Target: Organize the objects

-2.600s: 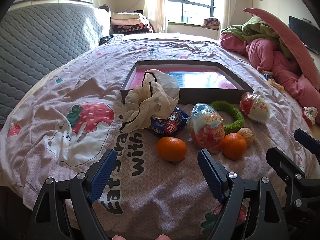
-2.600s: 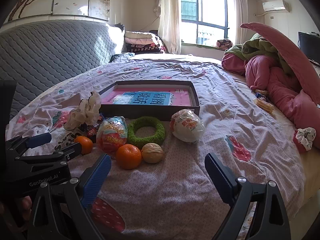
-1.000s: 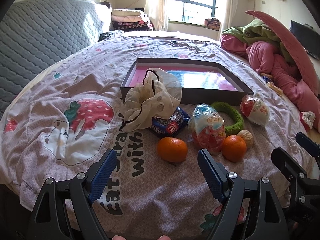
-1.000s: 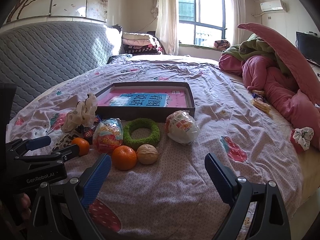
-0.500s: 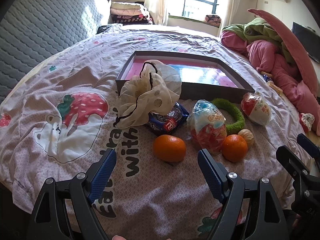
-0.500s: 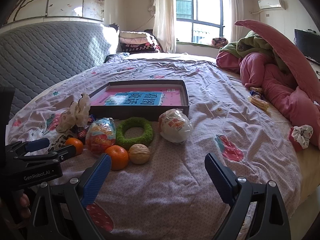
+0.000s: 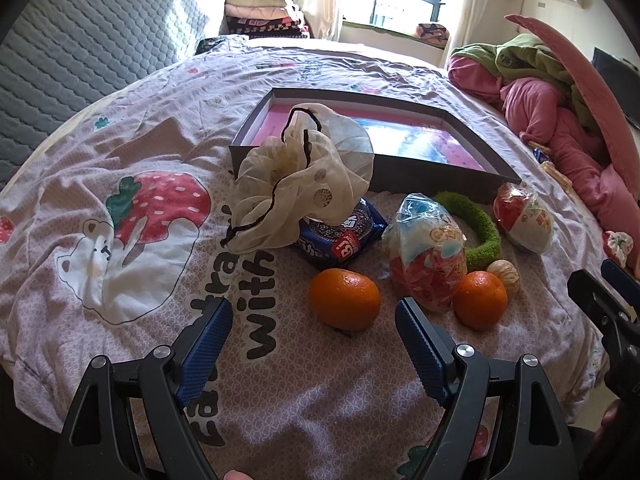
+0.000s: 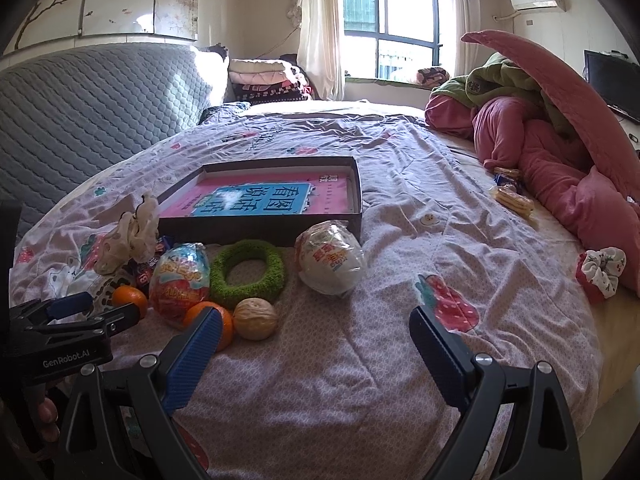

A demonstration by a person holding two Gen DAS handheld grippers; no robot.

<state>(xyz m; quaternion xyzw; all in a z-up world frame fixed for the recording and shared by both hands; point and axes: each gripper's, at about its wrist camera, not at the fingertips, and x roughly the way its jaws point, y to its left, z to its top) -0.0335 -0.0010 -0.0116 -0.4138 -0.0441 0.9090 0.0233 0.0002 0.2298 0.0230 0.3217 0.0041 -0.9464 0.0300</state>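
We see our right claw (image 8: 312,348) spread wide above the bed (image 8: 400,208), nothing between its blue pads (image 8: 192,360). Past the left pad lie an orange (image 8: 226,326) and, touching it, a walnut (image 8: 255,319). Behind them sits a green ring (image 8: 247,273), flanked by a colourful wrapped egg (image 8: 180,280) and a white wrapped egg (image 8: 330,262). A dark shallow box (image 8: 260,224) with a pink and blue sheet lies just beyond. Our left claw (image 8: 92,312) shows at the left edge, beside a second orange (image 8: 129,298).

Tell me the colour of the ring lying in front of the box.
Green, a fuzzy knitted ring; the right wrist view shows it best.
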